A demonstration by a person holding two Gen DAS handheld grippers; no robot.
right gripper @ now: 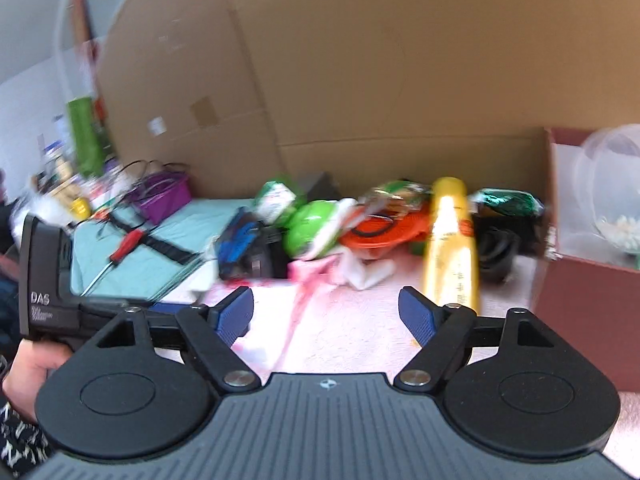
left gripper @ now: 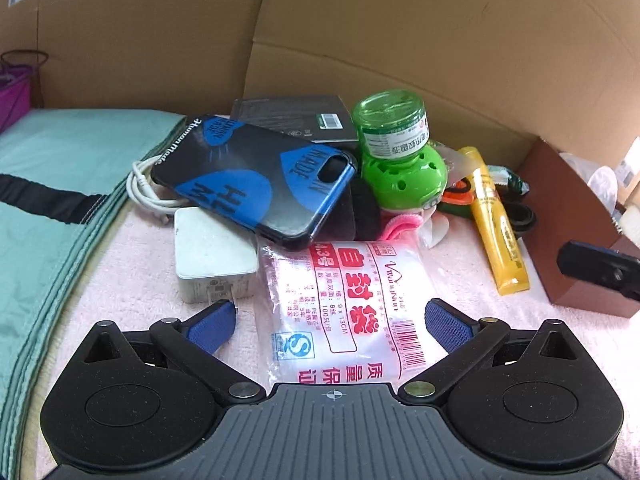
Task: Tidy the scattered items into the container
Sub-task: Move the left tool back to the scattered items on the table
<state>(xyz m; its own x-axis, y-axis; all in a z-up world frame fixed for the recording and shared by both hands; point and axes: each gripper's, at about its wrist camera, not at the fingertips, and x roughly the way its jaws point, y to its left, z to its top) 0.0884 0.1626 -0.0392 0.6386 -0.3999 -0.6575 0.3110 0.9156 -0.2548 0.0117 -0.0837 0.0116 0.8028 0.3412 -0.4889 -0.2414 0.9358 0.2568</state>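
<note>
Hovering low over the pink towel [left gripper: 132, 280], the left gripper [left gripper: 332, 322] has its blue-padded fingers spread wide with nothing between them but the packet of zip bags [left gripper: 340, 312] lying flat underneath, its near end cut off by the gripper body. Just beyond, a blue-and-black phone case [left gripper: 256, 180] leans across a white charger [left gripper: 212, 260] and hides most of a coiled white cable [left gripper: 140, 188]. Beside it a green mosquito-repellent bottle [left gripper: 394, 148] covers part of a dark booklet [left gripper: 296, 116] behind. A yellow tube [left gripper: 496, 220] lies to the right, close to the brown box [left gripper: 576, 240], whose far side runs out of frame. The small orange, pink and black things wedged between bottle and tube are too tangled to name. The right gripper [right gripper: 326, 314] is also wide apart and holding nothing, but its view is smeared with blur: the yellow tube [right gripper: 450, 240] and green bottle [right gripper: 308, 228] read only as colour, and a clear plastic dome [right gripper: 608, 184] in the brown box [right gripper: 580, 312] is cropped at the edge. A red-handled screwdriver [right gripper: 124, 246] rests on teal cloth [right gripper: 180, 236] to the left.
</note>
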